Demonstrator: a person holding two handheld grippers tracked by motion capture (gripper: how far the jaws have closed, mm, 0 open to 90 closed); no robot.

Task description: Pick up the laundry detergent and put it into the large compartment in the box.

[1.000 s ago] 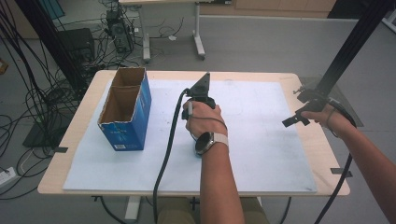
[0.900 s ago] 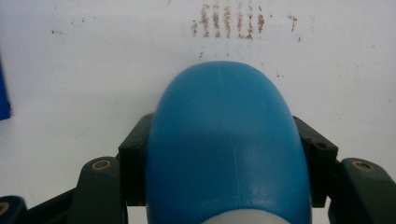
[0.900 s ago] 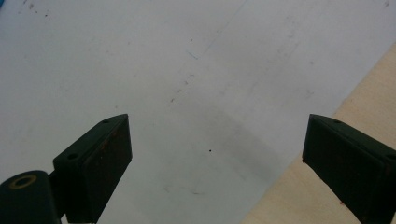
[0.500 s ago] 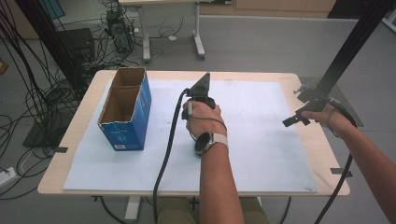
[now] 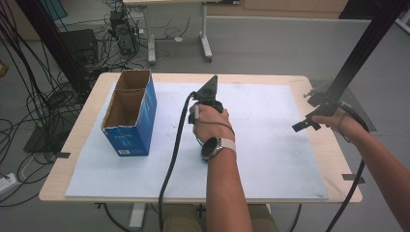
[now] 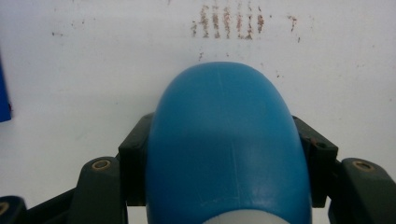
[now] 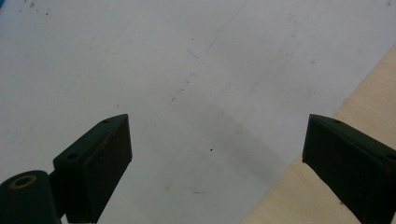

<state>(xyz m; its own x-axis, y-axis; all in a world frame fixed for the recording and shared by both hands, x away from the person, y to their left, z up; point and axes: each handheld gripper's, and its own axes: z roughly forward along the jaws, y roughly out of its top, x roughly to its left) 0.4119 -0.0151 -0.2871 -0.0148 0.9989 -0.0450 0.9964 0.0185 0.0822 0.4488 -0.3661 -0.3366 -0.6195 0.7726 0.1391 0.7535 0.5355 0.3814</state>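
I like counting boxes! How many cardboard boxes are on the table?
1. The open blue cardboard box stands on the white mat at the table's left side, left of the left gripper.

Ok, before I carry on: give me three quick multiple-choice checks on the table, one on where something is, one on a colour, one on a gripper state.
1. Where does the open cardboard box stand?
A. on the left part of the white sheet
B. by the right table edge
C. under the right gripper

2. What colour is the rounded object between the left gripper's jaws?
A. red
B. blue
C. yellow

3. How is the right gripper?
A. shut on the box
B. shut on the sheet
C. open, holding nothing

Key: 1 A, the high view shows it at the left; 2 B, the left gripper view shows blue; 3 C, its jaws stand wide apart over the bare sheet.
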